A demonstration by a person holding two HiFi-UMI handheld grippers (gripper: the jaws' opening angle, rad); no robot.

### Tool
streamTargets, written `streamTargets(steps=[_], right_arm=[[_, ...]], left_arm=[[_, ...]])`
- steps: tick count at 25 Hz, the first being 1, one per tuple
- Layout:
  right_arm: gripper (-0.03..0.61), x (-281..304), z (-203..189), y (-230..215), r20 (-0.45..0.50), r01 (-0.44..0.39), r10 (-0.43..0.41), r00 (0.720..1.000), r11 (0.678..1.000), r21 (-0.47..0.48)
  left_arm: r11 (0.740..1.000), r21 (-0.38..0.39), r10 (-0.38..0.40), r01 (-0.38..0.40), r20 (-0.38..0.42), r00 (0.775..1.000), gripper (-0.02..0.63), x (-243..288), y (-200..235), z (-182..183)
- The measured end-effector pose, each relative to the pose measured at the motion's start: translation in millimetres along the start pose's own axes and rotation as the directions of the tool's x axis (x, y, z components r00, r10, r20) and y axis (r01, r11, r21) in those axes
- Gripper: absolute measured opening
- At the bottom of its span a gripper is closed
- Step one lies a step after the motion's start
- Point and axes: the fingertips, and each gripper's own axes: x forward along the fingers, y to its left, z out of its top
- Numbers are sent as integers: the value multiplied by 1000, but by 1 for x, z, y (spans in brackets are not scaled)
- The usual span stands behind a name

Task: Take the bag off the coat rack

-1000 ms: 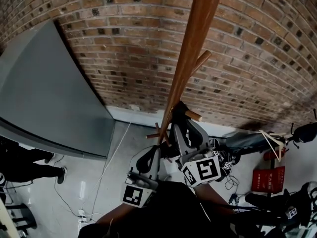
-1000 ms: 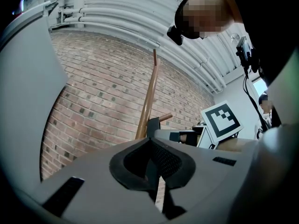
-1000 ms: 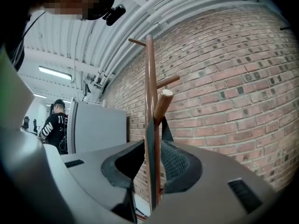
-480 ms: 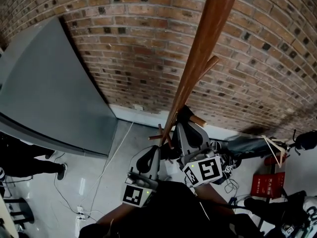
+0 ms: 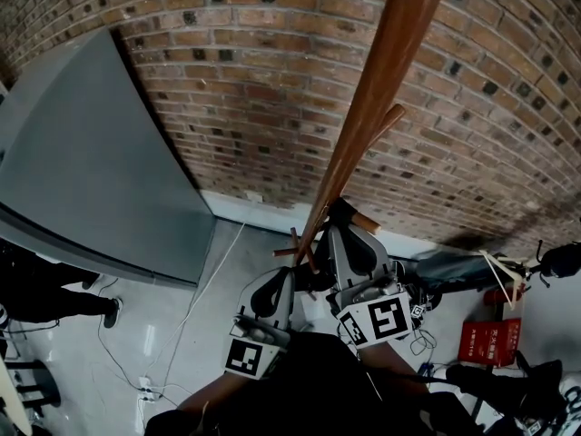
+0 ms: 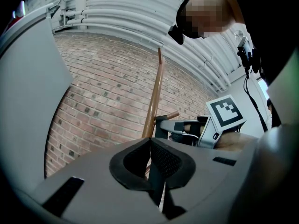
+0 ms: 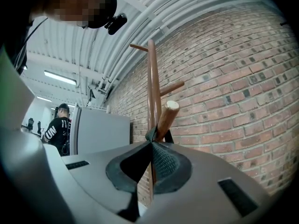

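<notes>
The wooden coat rack pole (image 5: 368,107) leans across the head view in front of the brick wall. A black bag strap (image 5: 338,209) is looped over a lower peg (image 5: 363,220). My right gripper (image 5: 339,225) is shut on that strap just below the peg; in the right gripper view the strap (image 7: 151,135) wraps the peg (image 7: 166,115) right at the gripper's (image 7: 151,144) tips. My left gripper (image 5: 289,278) sits lower left of the pole, its jaws (image 6: 150,142) shut with a dark strap (image 6: 157,190) running down between them. The bag's body is a dark mass under both grippers, hard to make out.
A tall grey cabinet (image 5: 82,171) stands left of the rack against the brick wall (image 5: 254,80). Cables (image 5: 195,307) trail over the floor. A red box (image 5: 495,339) and dark gear lie at the right. A person's legs (image 5: 45,298) show at the far left.
The head view has tilted a little, so the pole leans further right. Both grippers keep their holds by the lower peg; the right one sits slightly lower right in view.
</notes>
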Motion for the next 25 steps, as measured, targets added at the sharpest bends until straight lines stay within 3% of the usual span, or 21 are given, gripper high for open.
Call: streamTargets(steps=[25], right_arm=[[20,-46,58,0,156,90,-89,984,996,-1]], left_arm=[[1000,4,-27,27,4,1000,18,-11,-11,3]])
